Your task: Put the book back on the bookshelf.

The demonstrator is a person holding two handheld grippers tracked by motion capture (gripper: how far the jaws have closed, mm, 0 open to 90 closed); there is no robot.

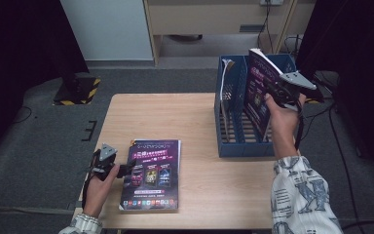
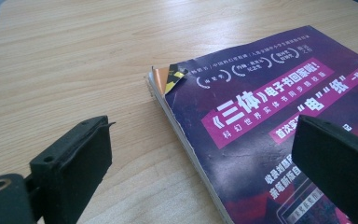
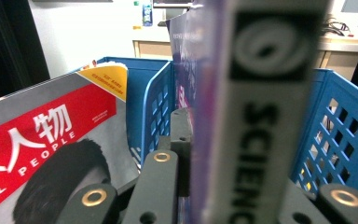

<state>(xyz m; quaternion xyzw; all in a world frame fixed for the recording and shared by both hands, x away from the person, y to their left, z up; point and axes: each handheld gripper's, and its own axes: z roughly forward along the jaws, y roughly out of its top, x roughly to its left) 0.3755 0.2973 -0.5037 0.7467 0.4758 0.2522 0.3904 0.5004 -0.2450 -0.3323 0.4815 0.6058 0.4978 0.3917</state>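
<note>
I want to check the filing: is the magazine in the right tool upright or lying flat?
Upright. The right tool grips the magazine on edge over the blue rack, its spine facing the right gripper view.

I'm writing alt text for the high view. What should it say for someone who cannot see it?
A person's right gripper holds a purple magazine upright over a blue file rack on a wooden table. The left gripper, jaws open, rests at the edge of a second purple magazine lying flat.
</note>
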